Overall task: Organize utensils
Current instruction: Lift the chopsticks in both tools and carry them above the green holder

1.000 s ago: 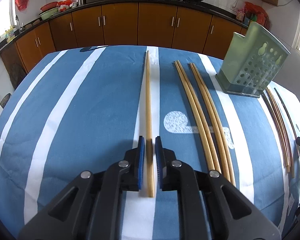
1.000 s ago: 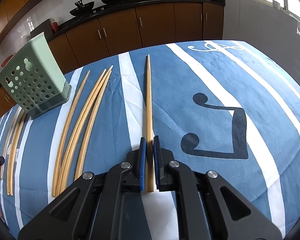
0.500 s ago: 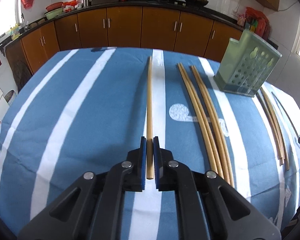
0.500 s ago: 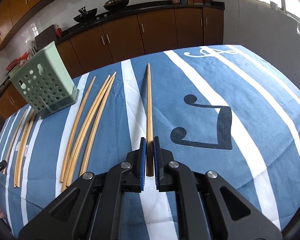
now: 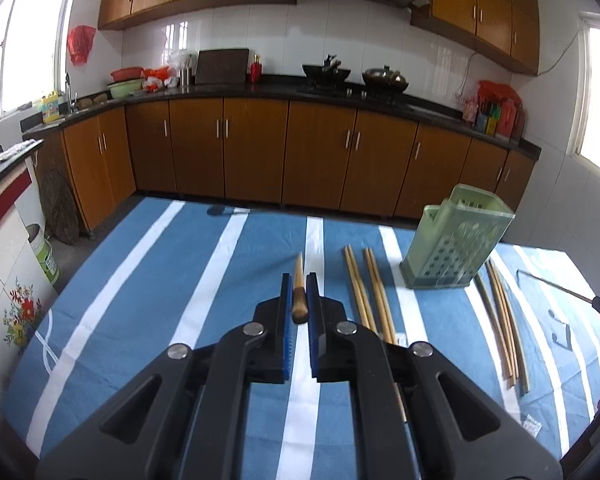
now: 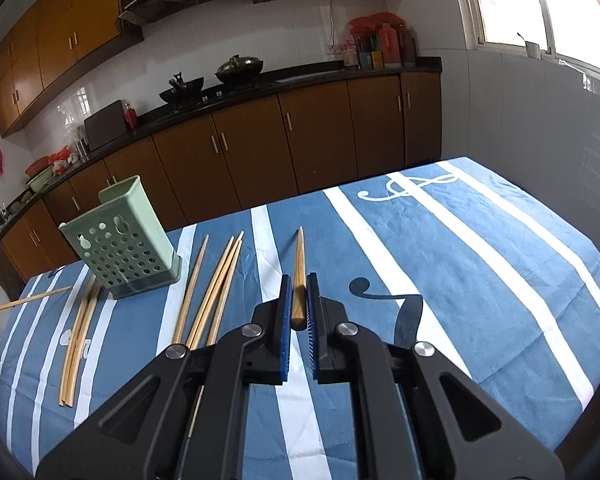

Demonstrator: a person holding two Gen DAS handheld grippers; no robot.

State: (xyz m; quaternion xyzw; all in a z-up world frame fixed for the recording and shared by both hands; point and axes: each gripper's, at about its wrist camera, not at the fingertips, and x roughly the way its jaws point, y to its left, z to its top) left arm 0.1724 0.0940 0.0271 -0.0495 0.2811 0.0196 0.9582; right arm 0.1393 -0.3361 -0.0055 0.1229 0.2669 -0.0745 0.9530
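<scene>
Both grippers clamped on round wooden chopsticks

Left gripper (image 5: 299, 294) pinching tapered chopstick (image 5: 299, 292) mid-frame; right gripper (image 6: 299, 296) squeezing another (image 6: 299, 276); perforated green plastic holder (image 6: 124, 242) sitting left of centre on striped cloth (image 6: 480, 264).

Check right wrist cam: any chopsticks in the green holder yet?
No. The green holder shows nothing sticking out of its top, and the loose chopsticks lie on the tablecloth beside it.

Blue white-striped tablecloth (image 5: 148, 304), pale green holder (image 5: 456, 248), tan chopsticks (image 6: 216, 288)
</scene>
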